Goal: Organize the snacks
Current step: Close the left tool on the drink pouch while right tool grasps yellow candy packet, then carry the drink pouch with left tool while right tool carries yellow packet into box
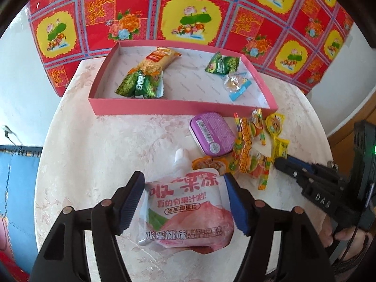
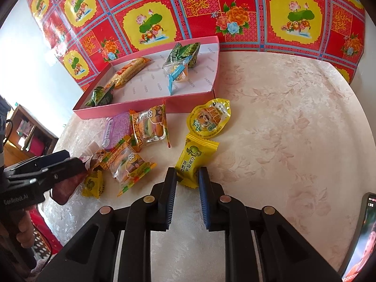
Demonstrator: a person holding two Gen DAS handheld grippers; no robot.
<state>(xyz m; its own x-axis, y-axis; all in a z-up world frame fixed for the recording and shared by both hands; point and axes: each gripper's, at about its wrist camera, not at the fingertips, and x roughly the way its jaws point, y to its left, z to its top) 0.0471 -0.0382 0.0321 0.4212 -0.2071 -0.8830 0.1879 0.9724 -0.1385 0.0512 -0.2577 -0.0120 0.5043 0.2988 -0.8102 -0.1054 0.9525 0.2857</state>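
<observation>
My left gripper [image 1: 184, 185] is shut on a white and pink peach jelly pouch [image 1: 188, 211] with a white spout, held low over the table. My right gripper [image 2: 188, 176] is closed around the near end of a yellow candy packet [image 2: 192, 159] lying on the table. A pink shallow box [image 1: 178, 111] stands at the back and holds several snacks: green packets [image 1: 138, 84], a long orange bar [image 1: 155, 61], a blue-edged candy [image 1: 237, 84]. A loose pile in front of it includes a purple tin [image 1: 211, 134] and burger gummy packs [image 2: 150, 127].
A round yellow packet [image 2: 209, 117] lies beyond the right gripper. The round table has a pale floral cloth [image 2: 282, 129]. A red and yellow patterned sheet [image 2: 211, 11] hangs behind. A phone [image 2: 362, 235] sits at the table's right edge.
</observation>
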